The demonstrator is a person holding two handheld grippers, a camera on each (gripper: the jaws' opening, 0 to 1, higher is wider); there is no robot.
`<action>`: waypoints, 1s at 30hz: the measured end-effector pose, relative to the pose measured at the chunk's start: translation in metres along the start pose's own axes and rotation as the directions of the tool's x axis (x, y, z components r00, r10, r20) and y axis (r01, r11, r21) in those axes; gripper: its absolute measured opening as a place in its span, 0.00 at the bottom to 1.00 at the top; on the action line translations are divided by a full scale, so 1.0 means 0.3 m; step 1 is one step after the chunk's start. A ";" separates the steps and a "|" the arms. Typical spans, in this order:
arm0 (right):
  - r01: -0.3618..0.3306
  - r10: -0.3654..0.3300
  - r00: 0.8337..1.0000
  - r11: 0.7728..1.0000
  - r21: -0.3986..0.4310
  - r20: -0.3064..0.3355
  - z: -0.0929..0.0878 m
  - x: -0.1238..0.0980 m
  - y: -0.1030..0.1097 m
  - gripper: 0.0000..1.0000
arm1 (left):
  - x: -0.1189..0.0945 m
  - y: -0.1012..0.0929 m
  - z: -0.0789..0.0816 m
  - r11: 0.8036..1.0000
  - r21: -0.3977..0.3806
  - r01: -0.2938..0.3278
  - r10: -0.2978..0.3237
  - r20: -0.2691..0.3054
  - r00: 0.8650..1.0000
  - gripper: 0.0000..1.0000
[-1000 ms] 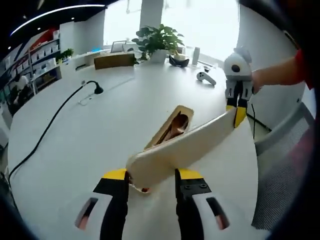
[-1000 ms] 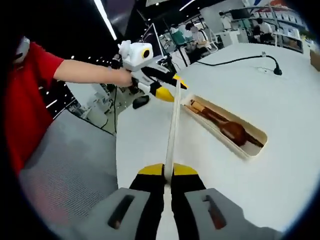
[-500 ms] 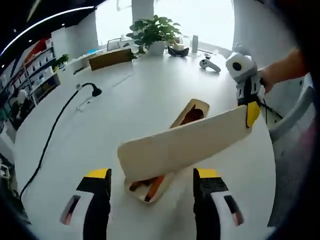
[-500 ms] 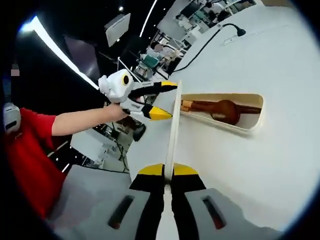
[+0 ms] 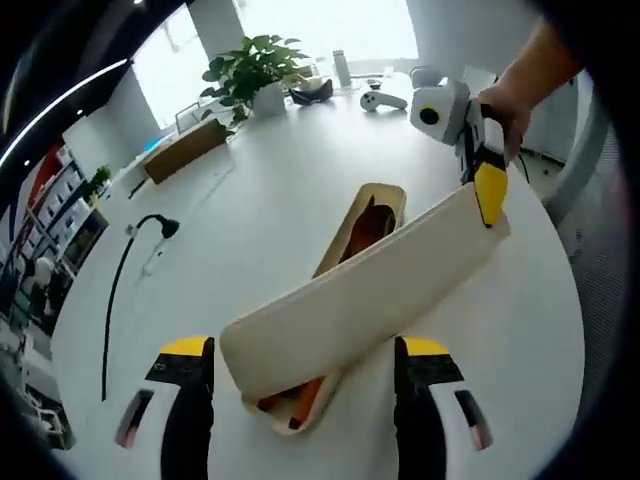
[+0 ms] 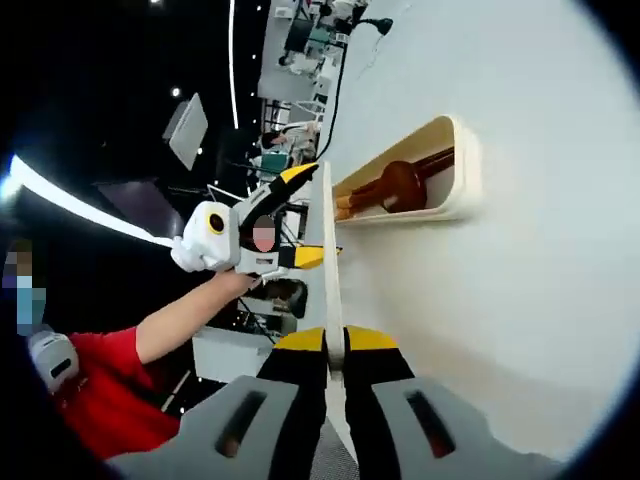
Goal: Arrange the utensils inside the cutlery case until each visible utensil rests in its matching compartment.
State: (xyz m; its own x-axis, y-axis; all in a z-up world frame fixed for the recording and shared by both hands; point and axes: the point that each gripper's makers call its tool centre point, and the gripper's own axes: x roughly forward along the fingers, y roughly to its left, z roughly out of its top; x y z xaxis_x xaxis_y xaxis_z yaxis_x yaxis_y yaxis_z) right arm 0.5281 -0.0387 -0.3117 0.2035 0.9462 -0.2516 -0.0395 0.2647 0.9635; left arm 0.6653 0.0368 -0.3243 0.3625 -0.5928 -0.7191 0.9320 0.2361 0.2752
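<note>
A cream cutlery case (image 5: 372, 213) lies open on the white table (image 5: 250, 240), with brown wooden utensils (image 5: 366, 228) inside it. Its flat cream lid (image 5: 360, 300) hangs slanted above it. My left gripper (image 5: 305, 352) is open, its yellow-tipped fingers either side of the lid's near end without touching it. The right gripper (image 5: 488, 190) is shut on the lid's far end. In the right gripper view the lid (image 6: 327, 250) is edge-on in my shut right gripper (image 6: 335, 342). The left gripper (image 6: 308, 215) stands open beside it, and a wooden spoon (image 6: 402, 183) rests in the case (image 6: 455, 175).
A potted plant (image 5: 258, 70), a cardboard box (image 5: 185, 162) and a white controller (image 5: 385, 98) stand along the table's far side. A black cable (image 5: 118, 290) runs down the left. A grey chair (image 5: 605, 210) is past the right edge. A person's hand (image 5: 520, 95) holds the right gripper.
My left gripper opened and let go of the lid's near end; the right gripper alone holds it now. Both views have tilted with the hands.
</note>
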 end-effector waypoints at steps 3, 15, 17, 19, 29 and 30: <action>0.044 -0.043 0.998 0.999 0.022 -0.053 -0.023 0.001 -0.040 0.04 | 0.022 -0.021 -0.004 0.995 0.086 0.040 -0.038 -0.025 0.999 0.76; 0.003 0.007 0.995 0.994 0.105 -0.095 -0.047 -0.003 0.020 0.04 | 0.053 -0.075 0.011 0.927 0.313 0.206 -0.176 -0.121 0.977 0.73; 0.003 0.009 0.994 0.994 0.106 -0.110 -0.044 -0.011 0.031 0.04 | 0.045 -0.077 0.005 0.908 0.349 0.230 -0.189 -0.149 0.971 0.69; 0.012 -0.001 0.994 0.995 0.094 -0.112 -0.041 -0.019 0.043 0.04 | 0.043 -0.069 0.006 0.895 0.372 0.248 -0.197 -0.170 0.966 0.68; 0.153 -0.148 0.987 0.984 -0.094 0.055 0.048 -0.045 -0.025 0.12 | 0.035 -0.063 -0.018 0.899 0.323 0.296 -0.229 -0.231 0.946 0.52; 0.156 -0.151 0.987 0.984 -0.089 0.056 0.050 -0.046 -0.029 0.13 | 0.034 -0.063 -0.017 0.903 0.316 0.292 -0.227 -0.225 0.947 0.51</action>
State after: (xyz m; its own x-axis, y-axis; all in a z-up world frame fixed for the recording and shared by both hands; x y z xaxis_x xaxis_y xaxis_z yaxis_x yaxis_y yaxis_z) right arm 0.5404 -0.0567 -0.3153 0.2618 0.8833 -0.3889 -0.0939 0.4243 0.9006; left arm 0.6513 0.0302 -0.3402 0.1303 -0.4420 -0.8875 0.9491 -0.2034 0.2406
